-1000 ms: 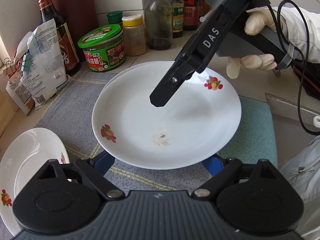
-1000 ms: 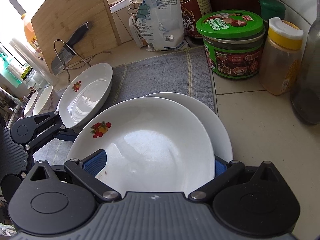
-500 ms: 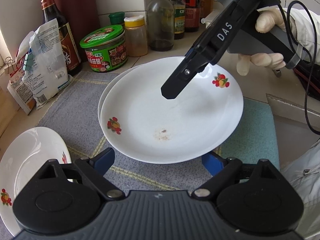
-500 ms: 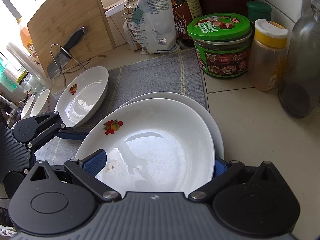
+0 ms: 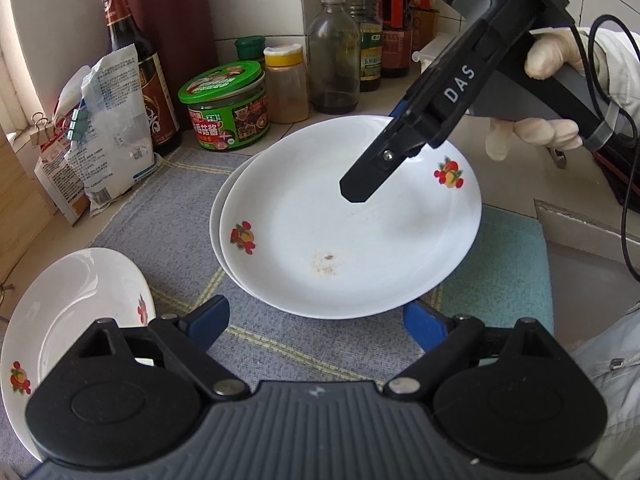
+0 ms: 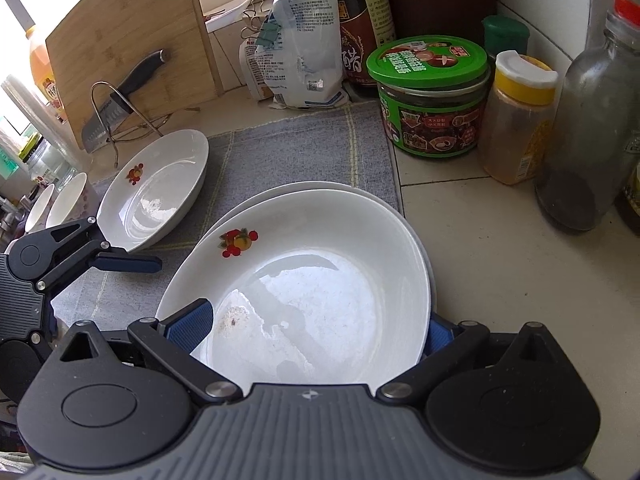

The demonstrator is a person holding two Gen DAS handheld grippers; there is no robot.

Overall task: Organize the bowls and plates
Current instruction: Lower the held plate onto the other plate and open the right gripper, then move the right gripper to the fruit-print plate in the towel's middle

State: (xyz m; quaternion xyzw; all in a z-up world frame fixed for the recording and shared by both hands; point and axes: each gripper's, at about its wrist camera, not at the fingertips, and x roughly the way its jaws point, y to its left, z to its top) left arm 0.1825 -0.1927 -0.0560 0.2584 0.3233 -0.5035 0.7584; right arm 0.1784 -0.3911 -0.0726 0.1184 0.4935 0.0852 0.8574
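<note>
A white plate with fruit decals (image 5: 340,220) (image 6: 320,280) lies just above a second white plate (image 5: 218,208) (image 6: 320,190), offset to its right; I cannot tell whether they touch. My right gripper (image 5: 372,160) (image 6: 312,330) is shut on the top plate's far rim. Its jaws are wide, one finger over the inside and the other under the rim. My left gripper (image 5: 316,322) (image 6: 120,262) is open just short of the near rim, holding nothing. A third matching plate (image 5: 72,320) (image 6: 156,192) rests at the left.
Both stacked plates are over a grey mat (image 5: 160,208) next to a teal cloth (image 5: 504,280). Behind stand a green-lidded jar (image 5: 228,108), a yellow-capped jar (image 5: 286,84), bottles and a clipped bag (image 5: 108,132). A cleaver (image 6: 108,116) leans against a cutting board (image 6: 120,40). Two bowls (image 6: 68,200) sit far left.
The top plate has moved away from my left gripper and to the right with the right gripper, uncovering the lower plate's left rim. My left gripper stayed open and in place.
</note>
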